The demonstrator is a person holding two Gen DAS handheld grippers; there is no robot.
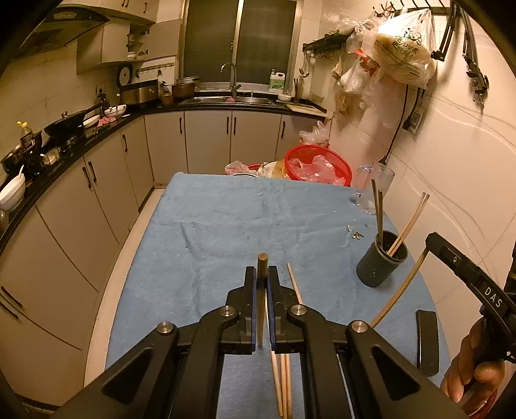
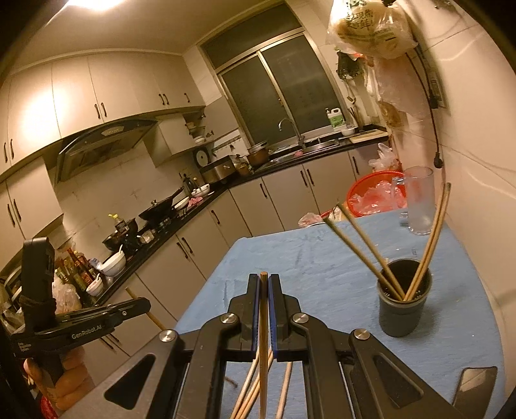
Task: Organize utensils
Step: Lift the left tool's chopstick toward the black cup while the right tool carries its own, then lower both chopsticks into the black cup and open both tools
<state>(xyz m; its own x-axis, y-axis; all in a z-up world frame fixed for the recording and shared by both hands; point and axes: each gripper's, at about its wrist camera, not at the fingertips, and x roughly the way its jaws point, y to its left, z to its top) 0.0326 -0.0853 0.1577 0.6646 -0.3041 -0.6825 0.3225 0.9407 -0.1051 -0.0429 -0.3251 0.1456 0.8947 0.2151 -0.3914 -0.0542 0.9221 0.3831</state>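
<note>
Dark holder cup (image 2: 404,303) stands near the table's right edge on the blue cloth (image 1: 225,225), four chopsticks already leaning in it. Right gripper (image 2: 263,283) is clamped on one chopstick (image 2: 263,338); left gripper (image 1: 262,277) is pinched on another chopstick (image 1: 261,290). Loose chopsticks (image 1: 283,380) lie on the near cloth. Best approach: tilt each stick upright over the cup mouth, lower it in, avoid the leaning ones, then release.

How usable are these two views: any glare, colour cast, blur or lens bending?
Both views: warm orange cast, strong fisheye bending of cabinets and walls. Right wrist view: ceiling light blows out at top left, with glare on the upper cabinets. Left wrist view: evenly lit, sharp on the blue cloth; dark window.
</note>
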